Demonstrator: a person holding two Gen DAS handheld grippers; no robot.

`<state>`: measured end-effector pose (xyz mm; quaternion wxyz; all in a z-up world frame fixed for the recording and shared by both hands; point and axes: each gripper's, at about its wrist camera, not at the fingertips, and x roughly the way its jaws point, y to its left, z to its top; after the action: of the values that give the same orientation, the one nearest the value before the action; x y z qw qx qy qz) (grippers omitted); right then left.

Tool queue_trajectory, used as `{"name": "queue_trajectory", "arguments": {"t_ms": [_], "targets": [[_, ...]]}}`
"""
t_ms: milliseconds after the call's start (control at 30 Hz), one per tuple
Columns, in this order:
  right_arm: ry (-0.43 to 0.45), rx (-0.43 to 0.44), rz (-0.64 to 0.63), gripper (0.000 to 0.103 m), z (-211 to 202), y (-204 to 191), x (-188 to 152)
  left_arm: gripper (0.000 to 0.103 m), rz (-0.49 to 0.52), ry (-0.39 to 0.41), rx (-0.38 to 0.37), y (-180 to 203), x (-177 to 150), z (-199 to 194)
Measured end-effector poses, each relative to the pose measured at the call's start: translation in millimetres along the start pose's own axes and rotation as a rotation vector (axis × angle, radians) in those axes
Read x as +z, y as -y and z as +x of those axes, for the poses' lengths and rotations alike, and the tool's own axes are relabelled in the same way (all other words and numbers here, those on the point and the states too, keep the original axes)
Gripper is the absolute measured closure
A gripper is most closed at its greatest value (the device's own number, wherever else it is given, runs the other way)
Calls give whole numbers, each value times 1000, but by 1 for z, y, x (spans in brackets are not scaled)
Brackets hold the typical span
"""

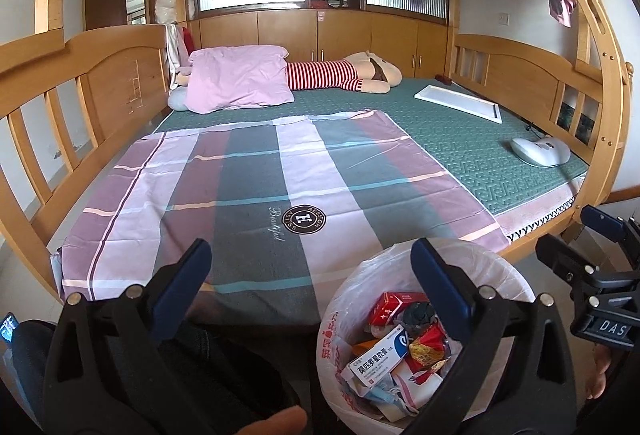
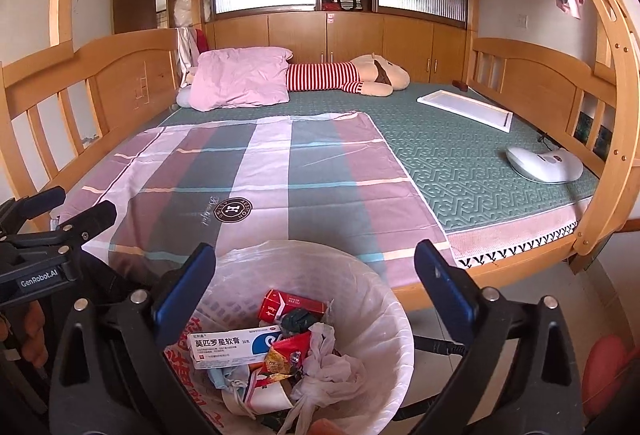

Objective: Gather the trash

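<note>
A: From the left wrist, your left hand-held gripper (image 1: 308,275) stands spread wide with nothing between its fingers. The trash bin (image 1: 512,275) sits on the floor against the bed (image 1: 480,139), likely parked there so whatever comes off the bedding drops straight in.

B: And the right?

A: From the right wrist, your right hand-held gripper (image 2: 316,275) is likewise released and empty, right above the bin. The trash is inside the liner: a medicine box (image 2: 228,349), a red carton (image 2: 288,305), wrappers (image 2: 288,353). The plaid sheet (image 2: 280,171) looks clear.
</note>
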<state>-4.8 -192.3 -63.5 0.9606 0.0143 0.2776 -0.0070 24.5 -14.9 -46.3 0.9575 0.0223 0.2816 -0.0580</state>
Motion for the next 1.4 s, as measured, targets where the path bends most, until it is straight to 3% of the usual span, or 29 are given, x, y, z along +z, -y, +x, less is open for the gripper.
{"name": "queue_trajectory", "arguments": {"t_ms": [1400], "targets": [[-29, 0, -11, 5, 7, -7, -3, 4, -26, -34, -1, 1, -2, 5]]}}
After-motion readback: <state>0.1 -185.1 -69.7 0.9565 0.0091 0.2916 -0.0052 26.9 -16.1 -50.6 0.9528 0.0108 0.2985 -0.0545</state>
